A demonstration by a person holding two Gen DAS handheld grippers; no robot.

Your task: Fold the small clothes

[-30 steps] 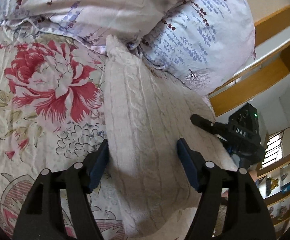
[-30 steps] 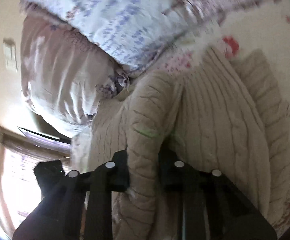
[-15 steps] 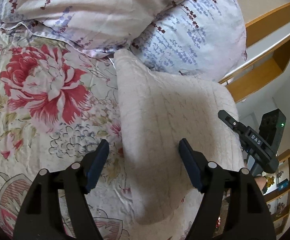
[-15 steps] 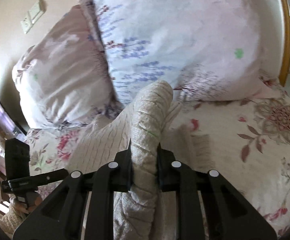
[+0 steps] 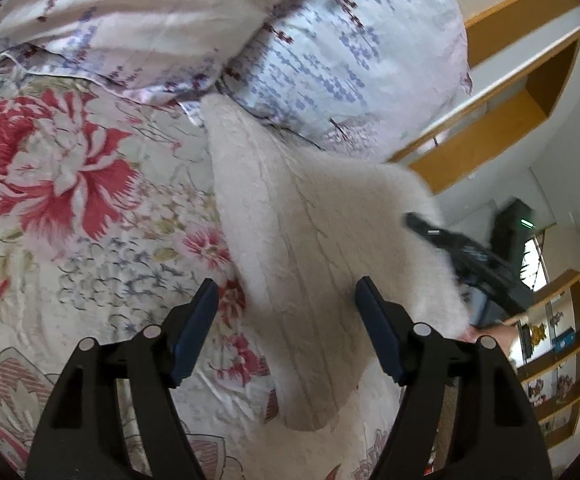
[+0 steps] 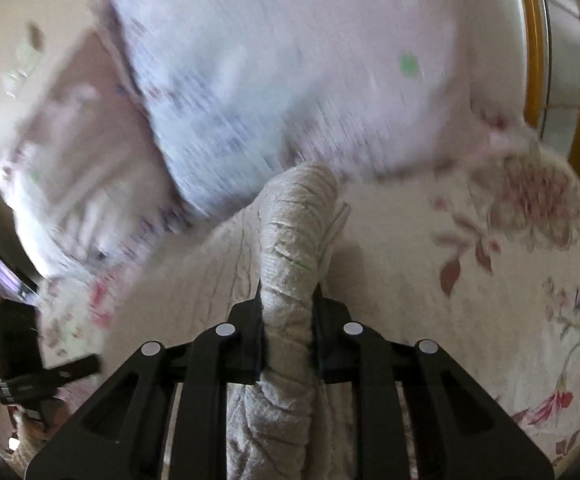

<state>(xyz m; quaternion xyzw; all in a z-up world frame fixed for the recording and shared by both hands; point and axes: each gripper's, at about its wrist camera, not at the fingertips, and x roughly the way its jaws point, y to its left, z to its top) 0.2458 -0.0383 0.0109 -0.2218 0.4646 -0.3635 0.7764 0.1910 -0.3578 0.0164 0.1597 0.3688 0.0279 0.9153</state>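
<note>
A cream cable-knit sweater is lifted off the floral bedspread, its far corner still on the bed near the pillows. My left gripper is open and empty, its fingers on either side of the hanging sweater without gripping it. My right gripper is shut on a bunched fold of the sweater and holds it up. The right gripper also shows in the left wrist view, at the sweater's right edge. The left gripper shows in the right wrist view, low on the left.
Two floral pillows lie at the head of the bed, just beyond the sweater. A wooden headboard shelf is to the right. Bookshelves stand beyond the bed's edge.
My right gripper has lifted and carried the sweater's edge further right, so the cloth spreads wider. The right wrist view has swung and is blurred. My left gripper stays open.
</note>
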